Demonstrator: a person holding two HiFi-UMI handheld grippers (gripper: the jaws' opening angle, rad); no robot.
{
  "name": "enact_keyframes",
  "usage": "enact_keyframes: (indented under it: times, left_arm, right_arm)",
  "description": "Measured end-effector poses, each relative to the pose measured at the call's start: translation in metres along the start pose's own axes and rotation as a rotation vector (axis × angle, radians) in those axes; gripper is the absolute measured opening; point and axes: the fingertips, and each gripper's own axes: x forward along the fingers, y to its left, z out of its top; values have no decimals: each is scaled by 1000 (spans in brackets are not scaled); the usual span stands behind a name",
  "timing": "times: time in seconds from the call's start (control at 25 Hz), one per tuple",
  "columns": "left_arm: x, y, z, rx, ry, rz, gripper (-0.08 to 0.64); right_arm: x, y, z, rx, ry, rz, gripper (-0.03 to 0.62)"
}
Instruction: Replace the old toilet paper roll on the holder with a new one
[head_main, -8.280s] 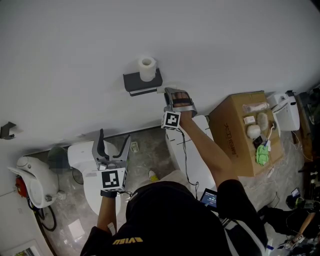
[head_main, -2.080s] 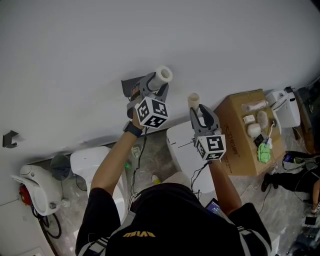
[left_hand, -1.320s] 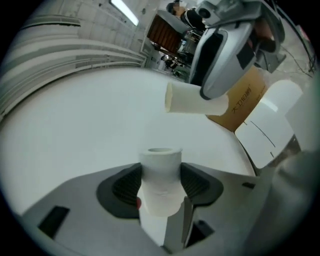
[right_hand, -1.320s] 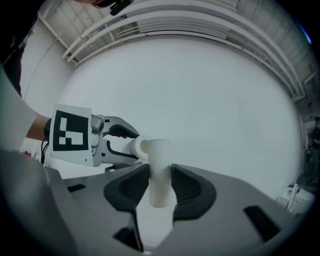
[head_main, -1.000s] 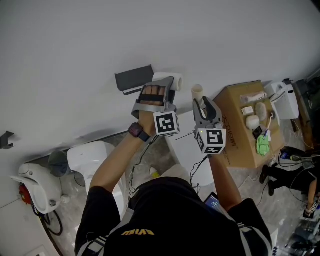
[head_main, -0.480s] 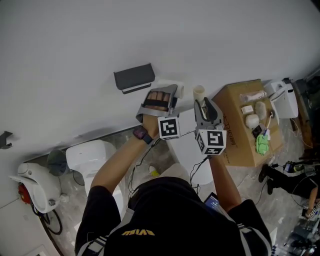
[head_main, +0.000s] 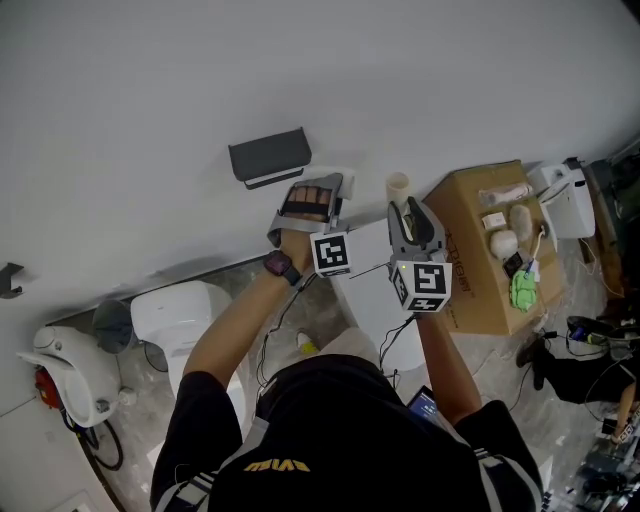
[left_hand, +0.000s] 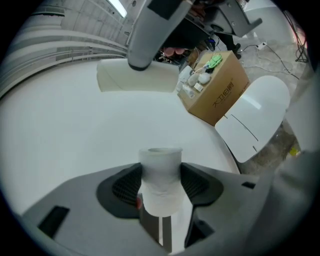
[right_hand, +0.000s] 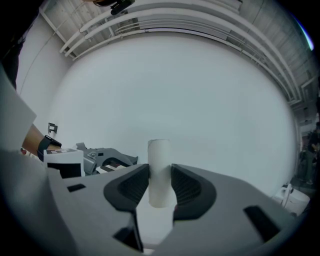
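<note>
The dark grey paper holder (head_main: 268, 157) on the white wall has no roll on it. My left gripper (head_main: 312, 190) hangs just below and right of it, shut on a white toilet paper roll (left_hand: 160, 185) that stands upright between the pads. To its right my right gripper (head_main: 408, 212) is shut on a bare cardboard tube (head_main: 398, 186), also upright between the pads (right_hand: 160, 172). In the head view the left gripper hides most of the white roll. From the right gripper view, the left gripper (right_hand: 100, 156) shows at the left.
A cardboard box (head_main: 470, 270) with small items on top stands at the right. A white toilet (head_main: 185, 315) and a white lid (head_main: 375, 290) lie below the grippers. A small hook (head_main: 10, 278) sticks out of the wall at far left.
My left gripper has come down with the white roll, from level with the holder to below it. The right gripper and its tube have stayed put.
</note>
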Motion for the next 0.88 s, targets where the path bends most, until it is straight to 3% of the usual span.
enact_keyframes:
  times: [0.36,0.88]
  left_arm:
    - [23,-22,-24,67,48,-3,253]
    - [37,-18,-52,27,129,9,253]
  right_arm:
    - [0,4,2,-14,3,8,138]
    - [-8,-4,-3,-17,18,-14,138]
